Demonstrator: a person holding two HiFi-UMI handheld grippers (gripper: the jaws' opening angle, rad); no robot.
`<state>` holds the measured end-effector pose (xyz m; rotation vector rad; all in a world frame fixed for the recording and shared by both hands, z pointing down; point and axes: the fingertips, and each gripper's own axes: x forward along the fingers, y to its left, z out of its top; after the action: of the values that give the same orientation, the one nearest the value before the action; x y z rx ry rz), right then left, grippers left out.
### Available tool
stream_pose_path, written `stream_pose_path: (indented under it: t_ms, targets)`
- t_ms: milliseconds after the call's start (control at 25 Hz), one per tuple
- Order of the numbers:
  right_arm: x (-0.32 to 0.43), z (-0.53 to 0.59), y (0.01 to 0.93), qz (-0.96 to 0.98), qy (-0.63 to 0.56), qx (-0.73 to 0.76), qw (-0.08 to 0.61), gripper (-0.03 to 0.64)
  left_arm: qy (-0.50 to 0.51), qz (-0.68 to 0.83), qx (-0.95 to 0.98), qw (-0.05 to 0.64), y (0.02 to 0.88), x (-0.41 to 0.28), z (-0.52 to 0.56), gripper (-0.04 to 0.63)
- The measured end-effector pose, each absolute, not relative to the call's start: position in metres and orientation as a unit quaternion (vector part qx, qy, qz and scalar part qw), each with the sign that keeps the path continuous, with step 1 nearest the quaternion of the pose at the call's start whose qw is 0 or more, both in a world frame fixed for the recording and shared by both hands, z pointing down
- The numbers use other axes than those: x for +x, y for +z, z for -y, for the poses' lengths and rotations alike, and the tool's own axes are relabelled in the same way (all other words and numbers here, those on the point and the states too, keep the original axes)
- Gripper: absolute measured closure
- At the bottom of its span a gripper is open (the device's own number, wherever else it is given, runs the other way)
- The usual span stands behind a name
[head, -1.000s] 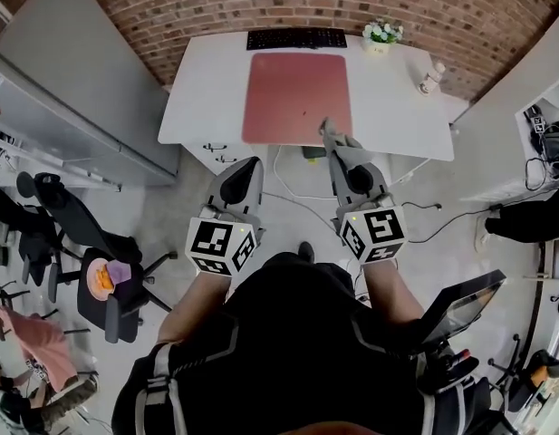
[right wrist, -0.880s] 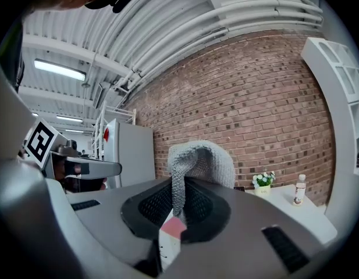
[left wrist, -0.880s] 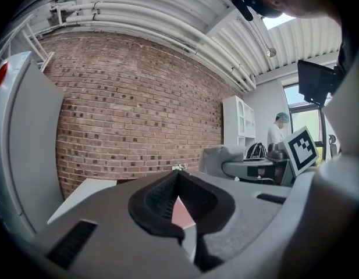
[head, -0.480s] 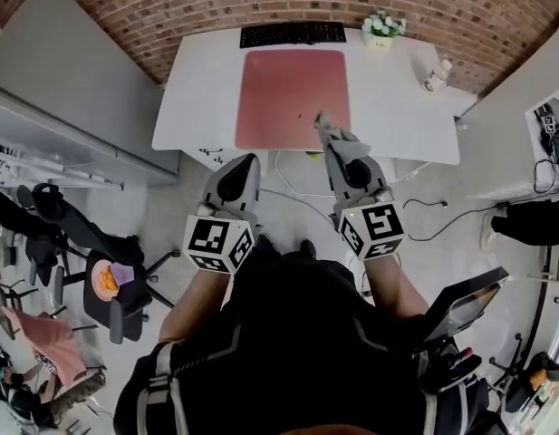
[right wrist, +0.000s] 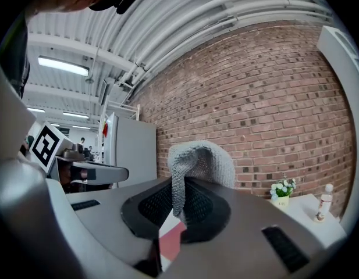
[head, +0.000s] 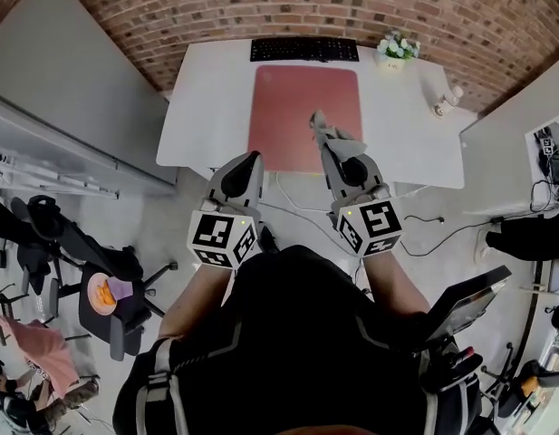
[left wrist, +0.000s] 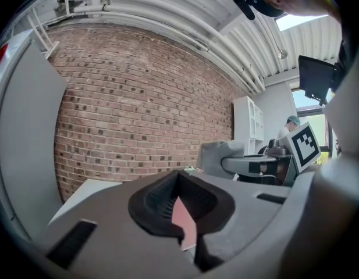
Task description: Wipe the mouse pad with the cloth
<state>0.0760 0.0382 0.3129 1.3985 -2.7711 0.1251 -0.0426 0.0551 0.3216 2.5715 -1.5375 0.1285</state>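
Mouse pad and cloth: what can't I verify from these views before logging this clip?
- Head view: whether the cloth touches the mouse pad. The angle is steeply top-down, and the right gripper overlaps that spot.
- Head view: any dirt or marks on the pad are too small to tell.
- Left gripper view and right gripper view: each gripper's own body hides all but a pink sliver of the pad.

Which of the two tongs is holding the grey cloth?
The right tongs: the grey cloth is pinched between them and sticks up past their tips. The left tongs are shut with nothing in them.
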Motion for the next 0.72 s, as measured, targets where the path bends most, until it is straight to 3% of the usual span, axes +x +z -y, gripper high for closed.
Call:
stream_pose_path:
  t_ms: [720]
  targets:
    - [-0.047,0.049,0.412,0.909,0.089,0.390,0.120,0.588,0.077,0.506,0.853,0.104,0.390,-0.133,0.036,0.595]
